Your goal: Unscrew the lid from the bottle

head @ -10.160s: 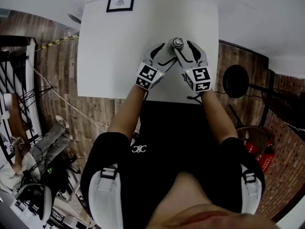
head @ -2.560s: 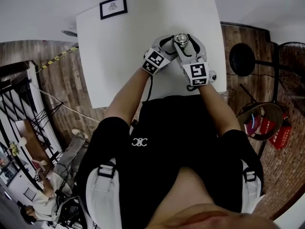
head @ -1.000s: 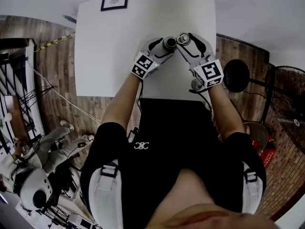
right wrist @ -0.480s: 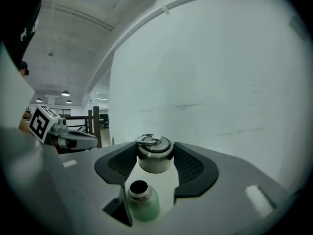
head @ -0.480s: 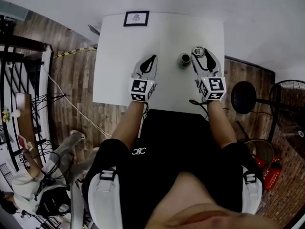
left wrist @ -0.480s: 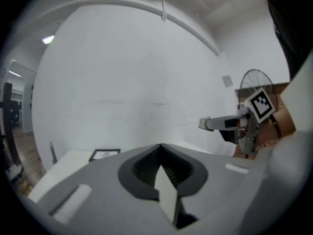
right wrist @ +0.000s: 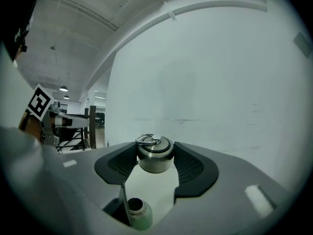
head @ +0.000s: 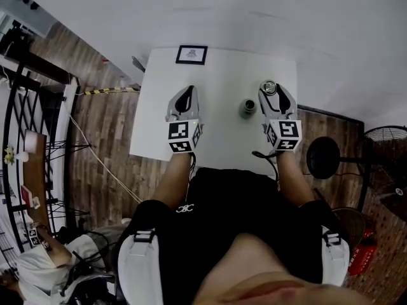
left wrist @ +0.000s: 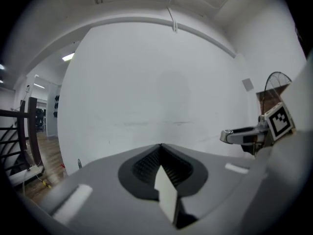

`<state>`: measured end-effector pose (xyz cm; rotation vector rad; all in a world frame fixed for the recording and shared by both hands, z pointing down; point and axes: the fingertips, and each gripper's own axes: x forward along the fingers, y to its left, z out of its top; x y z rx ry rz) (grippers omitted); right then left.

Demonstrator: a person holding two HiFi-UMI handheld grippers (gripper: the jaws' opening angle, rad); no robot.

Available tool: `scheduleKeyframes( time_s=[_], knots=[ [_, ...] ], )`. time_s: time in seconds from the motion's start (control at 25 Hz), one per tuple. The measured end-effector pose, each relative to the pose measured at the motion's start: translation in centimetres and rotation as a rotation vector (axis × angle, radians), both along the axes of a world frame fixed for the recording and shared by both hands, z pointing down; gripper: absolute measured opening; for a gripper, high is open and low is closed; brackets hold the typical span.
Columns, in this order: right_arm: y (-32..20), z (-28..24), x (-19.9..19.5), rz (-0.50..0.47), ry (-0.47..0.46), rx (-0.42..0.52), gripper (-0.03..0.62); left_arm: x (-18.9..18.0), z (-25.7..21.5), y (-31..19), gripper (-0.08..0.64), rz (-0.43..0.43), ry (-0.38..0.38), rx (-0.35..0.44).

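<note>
Since a second ago the left gripper [head: 186,95] has let go of the bottle [head: 247,108] and pulled well away to the left. Its jaws are pressed together, empty. The right gripper [head: 273,94] clamps the lid [right wrist: 154,154] (already off), just beside the open bottle, which stands alone on the white table [head: 222,81]. Unheld, the bottle could tip if the right gripper swings into it, and the smooth lid could slip out. A framed picture [head: 191,54] lies at the table's far edge, and wooden floor [head: 105,126] lies around.

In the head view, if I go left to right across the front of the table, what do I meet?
left gripper → bottle → lid, held in the right gripper
</note>
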<state>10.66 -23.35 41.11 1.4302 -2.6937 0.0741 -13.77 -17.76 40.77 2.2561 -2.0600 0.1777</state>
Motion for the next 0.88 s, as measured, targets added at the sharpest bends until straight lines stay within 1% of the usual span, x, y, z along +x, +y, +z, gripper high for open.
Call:
scheduleKeyframes(
  time_s=[0.2, 0.32, 0.44, 0.6, 0.72, 0.88],
  knots=[
    [-0.2, -1.7, 0.7, 0.031, -0.025, 0.015, 0.238, 1.5, -1.8, 0.4, 0.054, 0.019, -0.04, 0.031],
    [-0.5, -2.7, 0.7, 0.029, -0.032, 0.028, 0.238, 2.1, -2.2, 0.1, 0.054, 0.038, -0.024, 0.032],
    [-0.6, -2.8, 0.6, 0.026, -0.027, 0.034, 0.238, 2.7, -1.9, -0.1, 0.054, 0.069, -0.016, 0.018],
    [-1.5, -2.7, 0.6, 0.033, -0.033, 0.04, 0.238, 2.8, -1.7, -0.9, 0.054, 0.083, -0.024, 0.015],
    [-1.6, -2.8, 0.8, 0.038, -0.043, 0.045, 0.238, 2.9, -1.8, -1.0, 0.054, 0.09, -0.027, 0.024],
    [-1.3, -2.7, 1.4, 0.044, -0.052, 0.05, 0.238, 3.4, -2.4, -0.7, 0.054, 0.092, -0.012, 0.058]
  ],
)
